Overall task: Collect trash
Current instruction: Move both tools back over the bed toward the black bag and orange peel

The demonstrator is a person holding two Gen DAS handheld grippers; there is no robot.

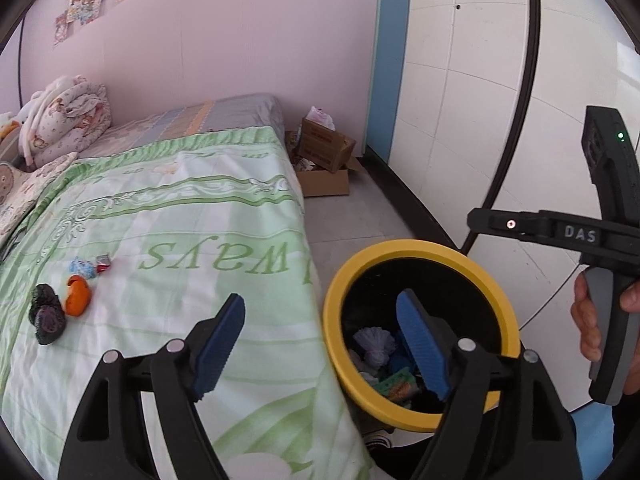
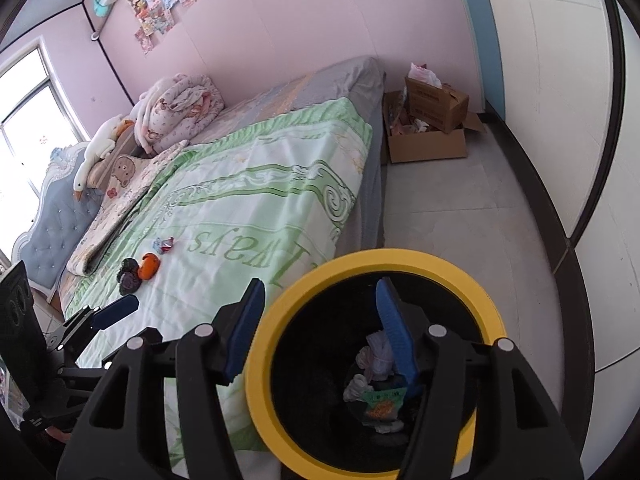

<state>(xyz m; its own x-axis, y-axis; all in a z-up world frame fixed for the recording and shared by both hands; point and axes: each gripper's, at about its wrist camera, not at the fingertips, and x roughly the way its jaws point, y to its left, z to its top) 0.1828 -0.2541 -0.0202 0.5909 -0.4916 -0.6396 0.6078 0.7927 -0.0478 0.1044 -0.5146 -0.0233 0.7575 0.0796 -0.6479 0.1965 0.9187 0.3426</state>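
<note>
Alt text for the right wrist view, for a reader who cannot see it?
The open, empty right claw hovers over a yellow-rimmed bin holding wrappers beside a bed. On the green bedspread lie an orange peel, dark scraps and a wrapper.

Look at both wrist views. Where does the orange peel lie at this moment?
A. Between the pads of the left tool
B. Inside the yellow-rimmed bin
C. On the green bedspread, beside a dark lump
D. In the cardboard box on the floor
C: the orange peel lies on the green bedspread next to a dark lump, away from the yellow-rimmed bin.
</note>
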